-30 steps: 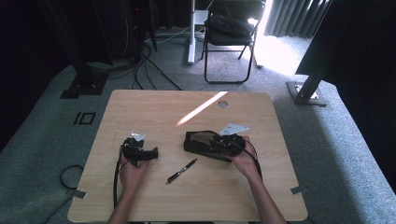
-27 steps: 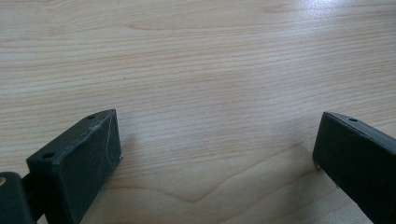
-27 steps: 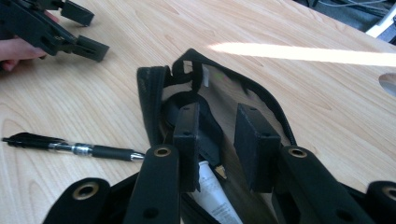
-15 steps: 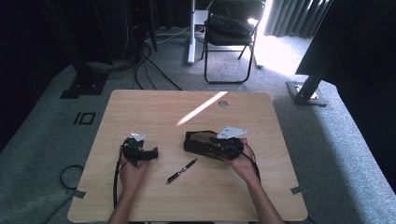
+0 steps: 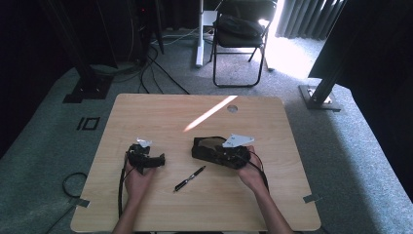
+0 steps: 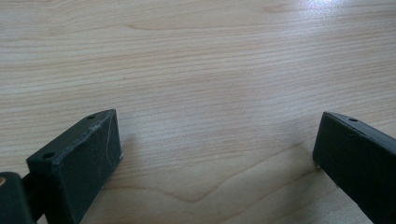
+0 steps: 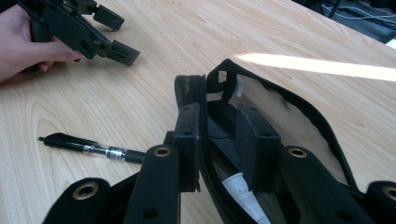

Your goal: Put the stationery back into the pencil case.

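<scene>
A black pouch (image 5: pixel 205 145) lies unzipped on the wooden table (image 5: pixel 160 117), right of centre. My right gripper (image 5: pixel 215 153) points left into the pouch's mouth. In the right gripper view the right gripper (image 7: pixel 217 109) has one jaw outside the pouch (image 7: pixel 303 126) and one inside, with the near rim against the outer jaw and a gap to the inner one. A white tube (image 7: pixel 239 187) lies inside. A black pen (image 5: pixel 190 178) rests in front of the pouch. My left gripper (image 5: pixel 159 160) rests open on the table with nothing between its jaws, which stand wide apart over bare wood (image 6: pixel 217 135).
A sunlit streak (image 5: pixel 209 113) crosses the tabletop beside a round cable hole (image 5: pixel 232 108). A folding chair (image 5: pixel 238 29) stands beyond the far edge. Cables (image 5: pixel 160 68) and black stand feet (image 5: pixel 87 90) lie on the carpet around the table.
</scene>
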A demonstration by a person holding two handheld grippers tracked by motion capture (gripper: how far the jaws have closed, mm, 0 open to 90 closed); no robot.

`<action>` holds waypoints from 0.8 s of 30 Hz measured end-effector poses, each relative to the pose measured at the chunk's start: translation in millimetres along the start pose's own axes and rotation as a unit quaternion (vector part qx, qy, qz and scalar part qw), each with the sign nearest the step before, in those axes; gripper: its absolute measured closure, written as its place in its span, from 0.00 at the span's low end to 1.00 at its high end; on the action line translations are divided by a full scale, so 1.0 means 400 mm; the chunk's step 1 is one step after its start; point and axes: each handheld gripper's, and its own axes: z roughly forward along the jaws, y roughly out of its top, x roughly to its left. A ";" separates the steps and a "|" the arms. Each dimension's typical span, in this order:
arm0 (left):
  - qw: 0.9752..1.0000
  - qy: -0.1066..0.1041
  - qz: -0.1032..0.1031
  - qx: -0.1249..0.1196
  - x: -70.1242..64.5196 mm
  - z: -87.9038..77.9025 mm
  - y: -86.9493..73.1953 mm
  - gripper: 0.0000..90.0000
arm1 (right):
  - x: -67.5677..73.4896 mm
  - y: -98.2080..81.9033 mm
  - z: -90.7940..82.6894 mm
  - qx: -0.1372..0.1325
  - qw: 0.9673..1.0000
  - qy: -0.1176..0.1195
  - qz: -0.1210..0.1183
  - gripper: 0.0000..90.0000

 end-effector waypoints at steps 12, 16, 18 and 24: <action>1.000 0.000 0.000 0.000 0.000 0.000 0.000 0.01 | 0.018 0.005 0.006 -0.004 1.000 0.008 -0.006 0.78; 1.000 0.000 0.000 0.000 0.000 0.000 0.000 0.01 | 0.023 0.007 0.007 -0.005 1.000 0.011 -0.008 0.78; 1.000 0.000 0.000 0.000 0.000 0.000 0.000 0.01 | 0.026 0.007 0.009 -0.005 1.000 0.013 -0.008 0.78; 1.000 0.000 0.000 0.000 0.000 0.000 0.000 0.01 | 0.033 0.009 0.015 -0.005 1.000 0.016 -0.010 0.76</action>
